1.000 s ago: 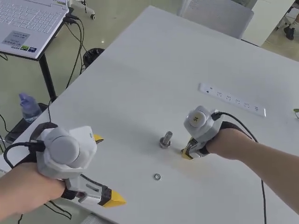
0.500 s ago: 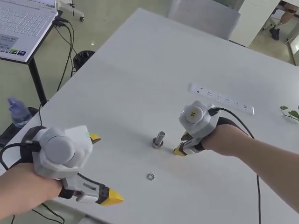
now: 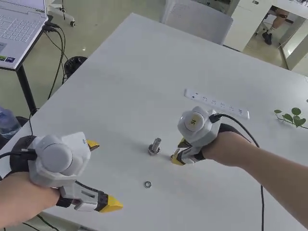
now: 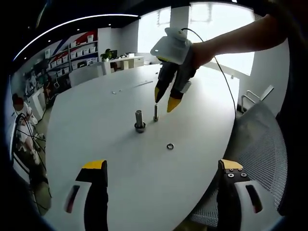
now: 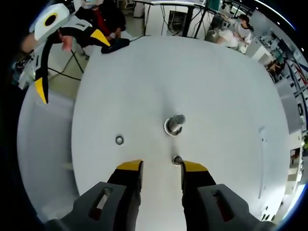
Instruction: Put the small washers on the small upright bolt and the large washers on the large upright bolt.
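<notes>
Largely hidden behind the right gripper (image 3: pixel 179 152) in the head view, the small bolt (image 5: pixel 177 160) stands upright just off its parted, empty jaws. The large bolt (image 5: pixel 175 123) stands just beside it; whether its base carries washers is unclear. One washer (image 5: pixel 119 140) lies apart on the table (image 5: pixel 144 72). The left gripper (image 4: pixel 162 166) hangs wide open.

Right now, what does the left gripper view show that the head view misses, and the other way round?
Left gripper view: the small bolt, upright just beside the large bolt, with the right gripper poised close above it, fingers apart. Head view: a power strip on the table, a laptop off to the side, and plant leaves at the table's edge. Shared: the large bolt, one loose washer lying flat on the white table, and the right gripper.
</notes>
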